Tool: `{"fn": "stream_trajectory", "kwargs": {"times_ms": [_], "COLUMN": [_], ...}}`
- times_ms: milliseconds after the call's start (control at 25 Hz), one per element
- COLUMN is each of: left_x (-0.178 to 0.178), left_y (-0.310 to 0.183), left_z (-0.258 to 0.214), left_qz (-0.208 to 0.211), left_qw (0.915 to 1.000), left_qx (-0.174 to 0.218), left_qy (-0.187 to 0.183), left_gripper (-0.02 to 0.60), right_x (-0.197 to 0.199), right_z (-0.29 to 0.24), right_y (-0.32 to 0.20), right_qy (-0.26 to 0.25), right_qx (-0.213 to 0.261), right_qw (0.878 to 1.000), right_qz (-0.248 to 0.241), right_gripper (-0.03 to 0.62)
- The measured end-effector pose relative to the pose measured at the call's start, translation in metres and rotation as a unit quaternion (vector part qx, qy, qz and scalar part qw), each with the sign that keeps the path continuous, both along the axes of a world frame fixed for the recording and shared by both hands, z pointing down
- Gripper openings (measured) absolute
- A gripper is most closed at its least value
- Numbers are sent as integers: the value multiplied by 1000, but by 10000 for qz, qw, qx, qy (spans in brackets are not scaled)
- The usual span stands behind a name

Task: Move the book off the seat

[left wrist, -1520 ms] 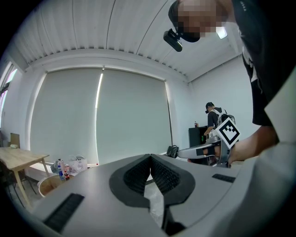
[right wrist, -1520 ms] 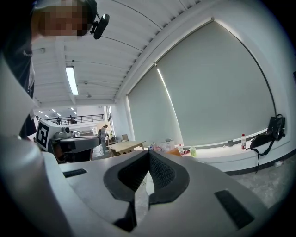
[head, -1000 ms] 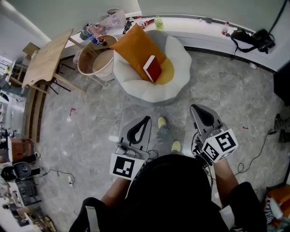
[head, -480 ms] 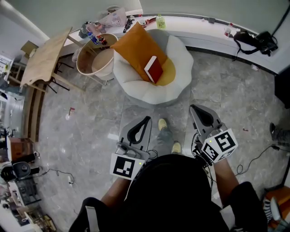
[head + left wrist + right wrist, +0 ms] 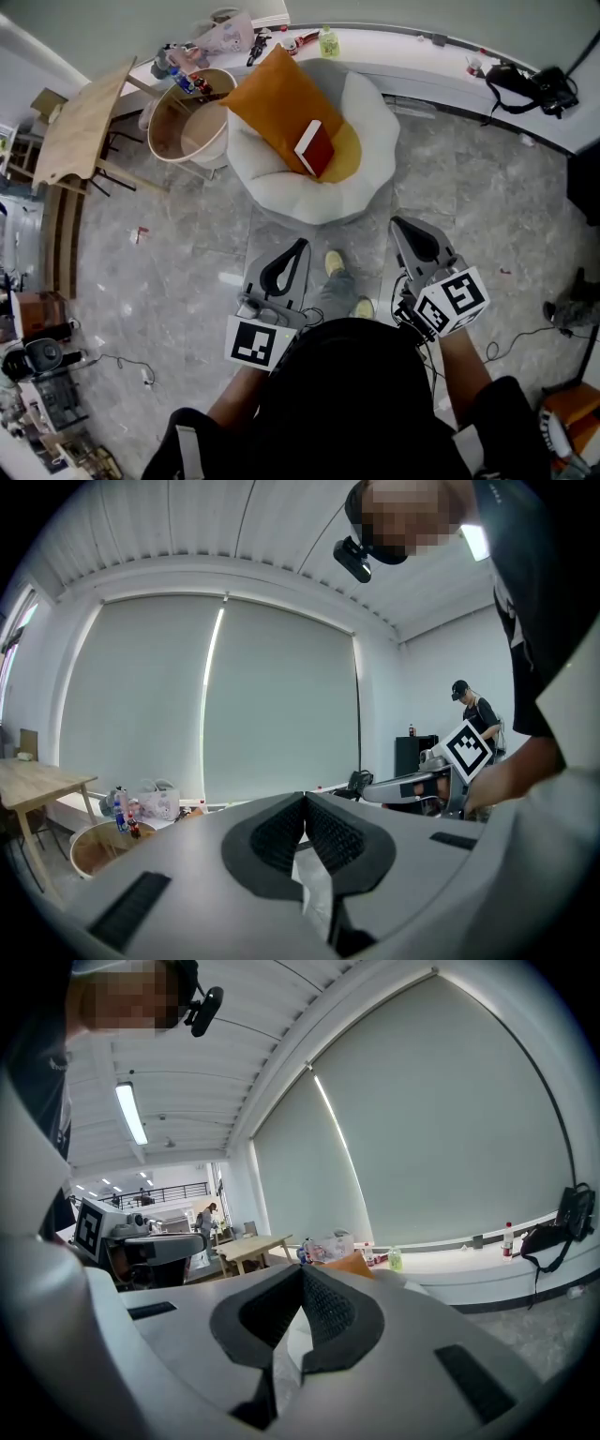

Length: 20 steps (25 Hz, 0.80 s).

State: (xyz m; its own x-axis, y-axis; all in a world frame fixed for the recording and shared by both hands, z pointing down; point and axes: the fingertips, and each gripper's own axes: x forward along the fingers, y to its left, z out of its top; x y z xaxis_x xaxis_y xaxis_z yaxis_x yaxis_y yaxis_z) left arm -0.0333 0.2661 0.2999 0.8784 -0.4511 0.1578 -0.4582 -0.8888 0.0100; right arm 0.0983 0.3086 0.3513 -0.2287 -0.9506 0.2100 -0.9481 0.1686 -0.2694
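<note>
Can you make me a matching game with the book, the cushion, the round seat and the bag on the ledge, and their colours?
Things:
1. book
2. cushion
3. round seat
4. bag

Colours:
A. white
B. black
C. red
D. orange

Pairs: 1-C, 2-D, 3-A, 4-B

my right gripper [image 5: 302, 1271]: jaws closed tip to tip, nothing between. orange cushion [image 5: 349, 1263] just past my tips. wooden table [image 5: 251, 1246] beyond, left. green bottle [image 5: 395, 1260], black bag [image 5: 562, 1222] on white ledge [image 5: 469, 1264].
</note>
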Motion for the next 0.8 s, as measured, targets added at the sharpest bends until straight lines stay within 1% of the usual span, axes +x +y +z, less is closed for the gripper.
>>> {"fn": "stream_trajectory", "kwargs": {"times_ms": [280,800], "left_x": [22,39], "left_y": [-47,-120], "left_z": [3,-3], "left_qz": [105,172], "left_qw": [9999,9996], "left_qx": [-60,-131], "left_qy": [45,191], "left_gripper": [12,12], "right_x": [21,37], "right_z": [4,-6], "right_y": [-41,-106], "right_qy": [3,81], "right_qx": [-119,-150], "right_qw": [9999,9996], "right_qz": [107,204], "right_gripper": [9,9]}}
